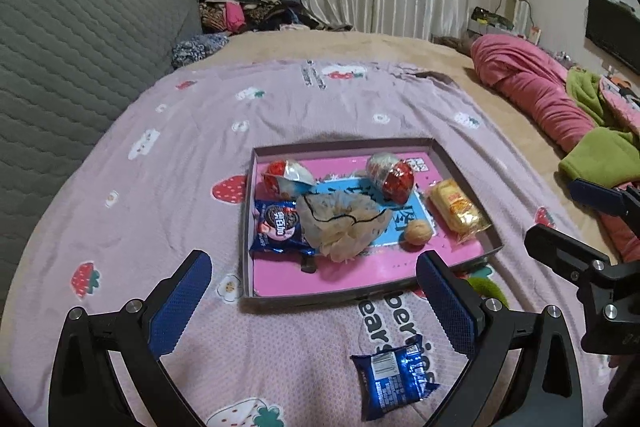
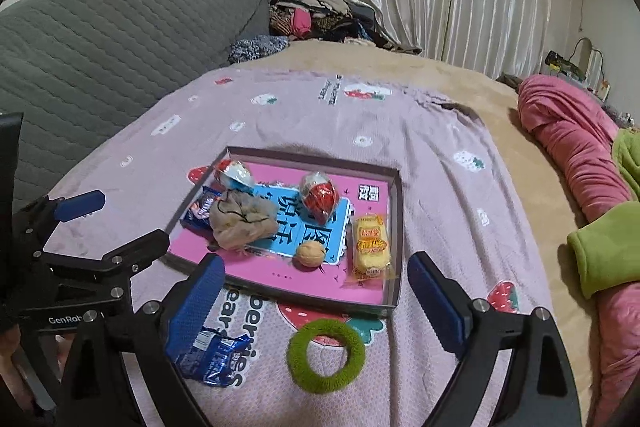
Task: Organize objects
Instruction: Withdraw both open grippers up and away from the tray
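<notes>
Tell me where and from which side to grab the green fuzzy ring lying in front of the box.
Grip the green ring across one side of its band, coming from straight above. It lies flat on the pink sheet, so one finger of the tool can probably drop into the open centre and the other outside. The near arc looks best: the box sits close to the far edge.

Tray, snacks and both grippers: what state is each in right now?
Tray: open, on the bedspread.
Walnut: in tray.
Yellow cake: wrapped, in tray.
Blue packet: outside tray.
Green ring: outside tray.
Left gripper: open, empty.
Right gripper: open, empty.
</notes>
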### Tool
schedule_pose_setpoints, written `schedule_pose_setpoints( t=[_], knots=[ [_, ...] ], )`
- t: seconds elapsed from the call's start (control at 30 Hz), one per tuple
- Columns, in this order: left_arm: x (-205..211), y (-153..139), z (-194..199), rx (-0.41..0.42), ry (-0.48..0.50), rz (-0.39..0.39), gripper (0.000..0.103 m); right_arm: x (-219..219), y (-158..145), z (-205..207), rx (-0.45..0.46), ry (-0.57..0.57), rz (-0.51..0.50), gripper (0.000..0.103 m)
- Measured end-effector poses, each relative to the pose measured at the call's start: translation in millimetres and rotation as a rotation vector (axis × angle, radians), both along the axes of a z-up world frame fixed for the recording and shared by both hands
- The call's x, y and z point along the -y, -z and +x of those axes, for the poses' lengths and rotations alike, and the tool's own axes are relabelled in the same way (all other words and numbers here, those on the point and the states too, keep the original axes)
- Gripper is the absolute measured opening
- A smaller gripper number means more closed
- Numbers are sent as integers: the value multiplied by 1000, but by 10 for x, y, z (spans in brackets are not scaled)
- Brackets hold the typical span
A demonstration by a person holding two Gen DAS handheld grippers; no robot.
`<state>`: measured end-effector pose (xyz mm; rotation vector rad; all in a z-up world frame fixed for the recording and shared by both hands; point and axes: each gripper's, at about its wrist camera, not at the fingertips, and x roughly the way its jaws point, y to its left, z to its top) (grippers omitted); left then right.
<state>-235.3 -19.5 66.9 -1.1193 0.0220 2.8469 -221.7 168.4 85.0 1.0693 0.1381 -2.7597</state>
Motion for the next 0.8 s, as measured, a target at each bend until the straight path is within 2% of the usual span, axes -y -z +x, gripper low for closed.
schedule_pose_setpoints(
  t=[0.13, 0.5, 0.8],
  knots=[
    [9, -139, 107, -15, -3, 3, 102, 0, -157, 138, -27, -6, -8, 98],
    [-73, -393, 572, -32, 8, -14, 102, -36, -456, 625, -60, -19, -13, 99],
    [-100, -460, 985, -32, 9, -29, 102, -100, -493, 971, -62, -14, -9, 100]
  ],
)
